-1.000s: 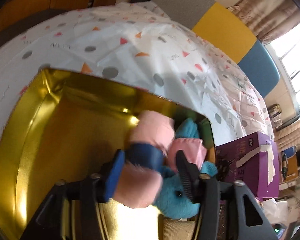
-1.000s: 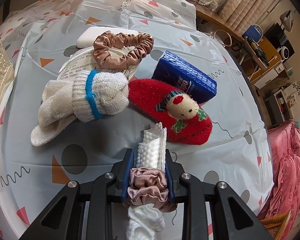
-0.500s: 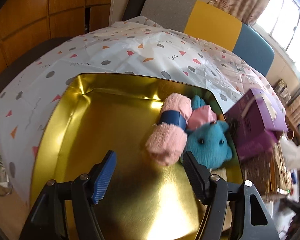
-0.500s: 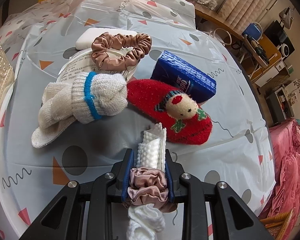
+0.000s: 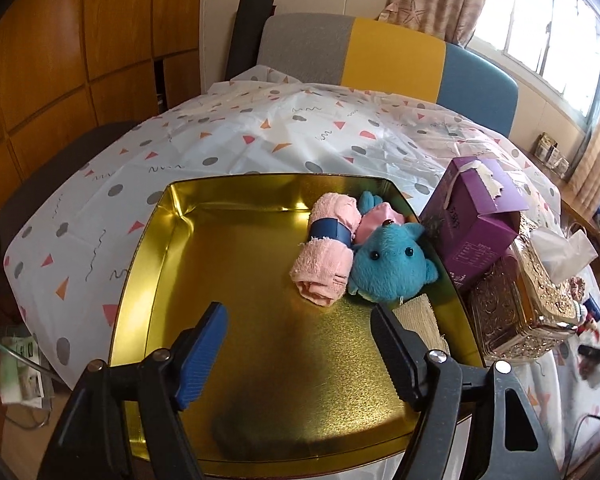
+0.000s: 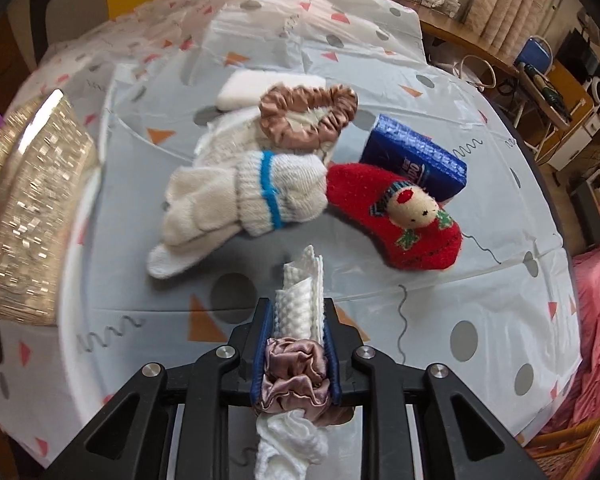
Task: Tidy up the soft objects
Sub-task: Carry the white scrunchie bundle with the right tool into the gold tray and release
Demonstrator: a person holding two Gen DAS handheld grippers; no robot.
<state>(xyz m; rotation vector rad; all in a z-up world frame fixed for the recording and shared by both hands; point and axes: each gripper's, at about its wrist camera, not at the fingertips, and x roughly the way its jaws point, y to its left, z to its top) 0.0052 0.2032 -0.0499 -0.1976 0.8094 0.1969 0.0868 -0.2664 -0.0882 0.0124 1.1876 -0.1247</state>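
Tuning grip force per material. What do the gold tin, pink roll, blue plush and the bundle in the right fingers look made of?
Gold tin: likely thin metal, mirror-glossy walls, grainy matte floor.
Pink roll: looped terry cloth, with a smooth blue band.
Blue plush: short synthetic fur, glossy bead eyes.
Bundle: white waffle-textured cloth, probably cotton or microfibre, bound by a satin-sheen mauve scrunchie.

No fully readable text. Blue tissue pack (image 6: 414, 157): white lettering, only partial, unclear. Purple box (image 5: 474, 225): small white print panel and script logo on its side, too small to read.
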